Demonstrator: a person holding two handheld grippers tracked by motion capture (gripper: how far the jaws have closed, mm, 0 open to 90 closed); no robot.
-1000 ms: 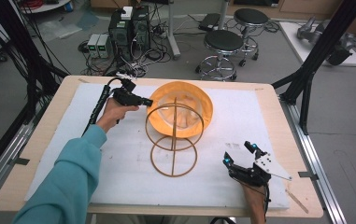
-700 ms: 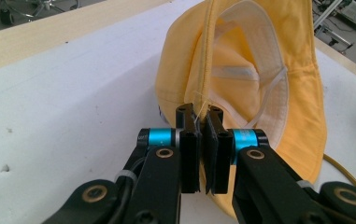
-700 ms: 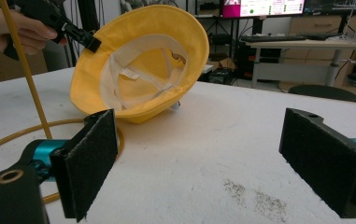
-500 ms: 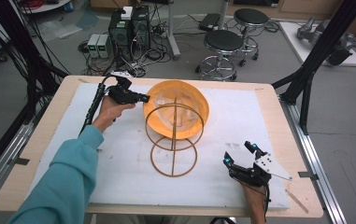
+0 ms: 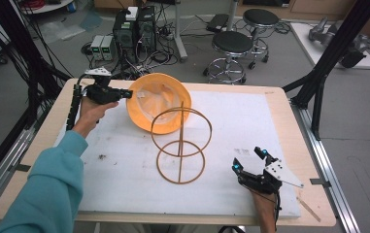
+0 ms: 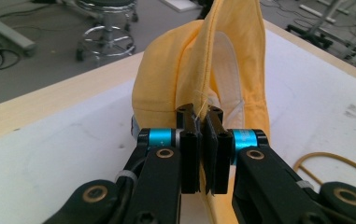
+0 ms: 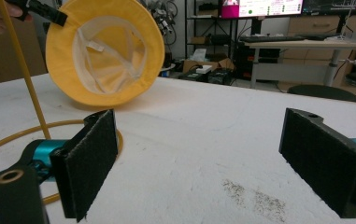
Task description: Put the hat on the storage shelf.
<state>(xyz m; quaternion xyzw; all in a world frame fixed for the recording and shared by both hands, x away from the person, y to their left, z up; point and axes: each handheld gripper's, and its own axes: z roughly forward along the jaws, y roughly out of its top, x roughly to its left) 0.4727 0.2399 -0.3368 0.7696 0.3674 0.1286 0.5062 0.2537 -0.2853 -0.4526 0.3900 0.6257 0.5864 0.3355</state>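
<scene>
A yellow bucket hat with a white lining hangs tilted above the white mat, its opening toward the camera in the high view. My left gripper is shut on the hat's brim at its left edge; in the left gripper view the jaws pinch the folded brim of the hat. A yellow wire hat stand with two rings and a post stands on the mat just right of the hat. My right gripper rests open near the mat's front right, nothing between its pads. The hat appears beyond them.
The white foam mat covers a wooden table. Black frame posts rise at both sides. Stools and computer cases stand on the floor beyond the far edge. A dirt smudge lies on the mat.
My left gripper has lifted the hat off the top ring of the stand and carried it leftward and away, tipping its opening forward. The right gripper has not moved.
</scene>
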